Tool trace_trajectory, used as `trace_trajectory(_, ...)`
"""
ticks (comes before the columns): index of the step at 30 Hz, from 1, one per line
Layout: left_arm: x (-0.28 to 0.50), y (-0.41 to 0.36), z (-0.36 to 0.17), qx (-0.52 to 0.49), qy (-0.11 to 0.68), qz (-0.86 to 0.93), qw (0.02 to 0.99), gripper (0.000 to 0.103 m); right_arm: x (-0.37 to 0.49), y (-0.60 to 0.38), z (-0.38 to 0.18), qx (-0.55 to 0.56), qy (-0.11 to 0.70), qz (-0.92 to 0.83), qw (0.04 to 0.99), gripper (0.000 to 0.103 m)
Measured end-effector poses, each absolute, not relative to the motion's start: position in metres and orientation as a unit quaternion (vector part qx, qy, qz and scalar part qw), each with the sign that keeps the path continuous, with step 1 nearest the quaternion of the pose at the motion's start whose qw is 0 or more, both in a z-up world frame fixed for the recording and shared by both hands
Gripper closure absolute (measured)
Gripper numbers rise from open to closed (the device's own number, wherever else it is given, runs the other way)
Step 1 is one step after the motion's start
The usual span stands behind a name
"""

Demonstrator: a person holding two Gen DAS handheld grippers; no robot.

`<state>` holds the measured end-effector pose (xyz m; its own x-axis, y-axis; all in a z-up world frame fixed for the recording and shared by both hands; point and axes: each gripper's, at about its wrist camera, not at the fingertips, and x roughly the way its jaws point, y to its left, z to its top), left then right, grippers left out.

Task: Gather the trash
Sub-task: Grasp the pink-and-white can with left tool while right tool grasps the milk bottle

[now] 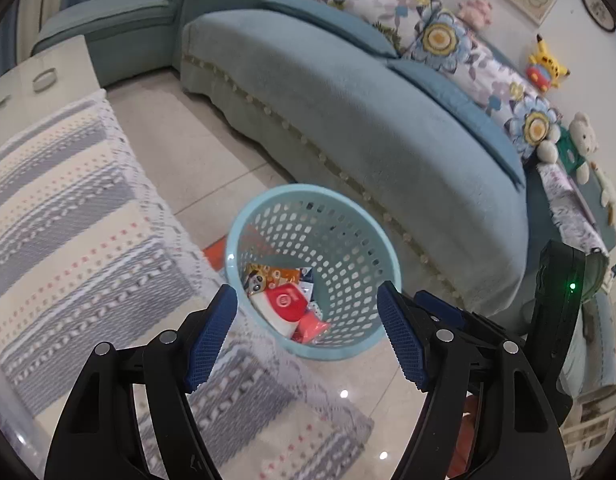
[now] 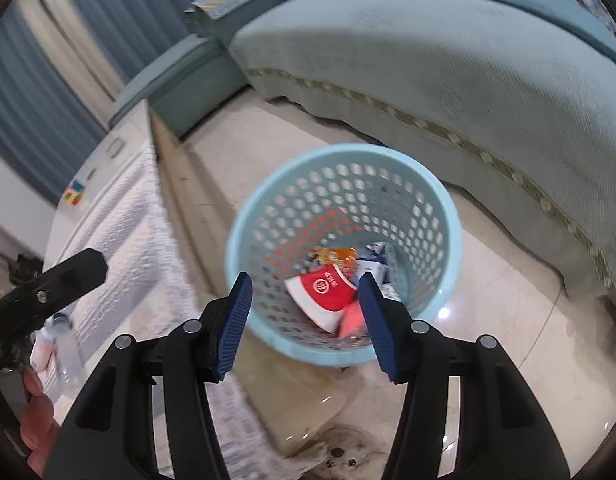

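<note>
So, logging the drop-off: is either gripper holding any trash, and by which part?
Nothing is held: left gripper and right gripper are both open and empty above the basket.

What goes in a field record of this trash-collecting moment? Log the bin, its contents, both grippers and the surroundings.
bin: light blue perforated basket, upright on the tiled floor
contents: red and white paper cup, orange snack wrapper, other wrappers
left gripper: open, nothing between the fingers, above the basket
right gripper: open, nothing between the fingers, above the basket
beside bin: teal sofa, striped cloth-covered table
on sofa back: plush toys
</note>
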<state>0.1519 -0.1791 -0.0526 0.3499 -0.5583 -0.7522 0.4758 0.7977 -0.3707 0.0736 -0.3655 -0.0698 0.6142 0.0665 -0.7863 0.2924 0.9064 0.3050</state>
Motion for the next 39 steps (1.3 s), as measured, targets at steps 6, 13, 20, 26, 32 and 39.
trace_trajectory(6,0.126,-0.118,-0.009,-0.079,0.432,-0.296,0.848,0.032,0.066,-0.306,-0.019,0.162,0.402,-0.010,0.901,0.051)
trace_trajectory(13,0.097,-0.011,0.028,-0.127,0.389,-0.229,0.883,0.032,0.064,-0.203,0.013,0.101,0.392,0.082,0.911,0.049)
trace_trajectory(20,0.072,0.121,0.022,-0.186,0.372,-0.091,0.905,0.026,0.086,-0.086,-0.001,0.042,0.429,0.160,0.888,0.042)
trace_trajectory(26,0.062,0.242,-0.013,-0.288,0.350,0.076,0.888,0.023,0.112,-0.003,-0.035,-0.018,0.480,0.195,0.855,0.029)
trace_trajectory(32,0.080,0.308,-0.050,-0.346,0.344,0.177,0.855,0.023,0.124,0.033,-0.071,-0.085,0.500,0.191,0.840,0.024)
trace_trajectory(39,0.112,0.342,-0.076,-0.325,0.364,0.232,0.841,0.025,0.129,0.050,-0.101,-0.120,0.513,0.199,0.826,0.042)
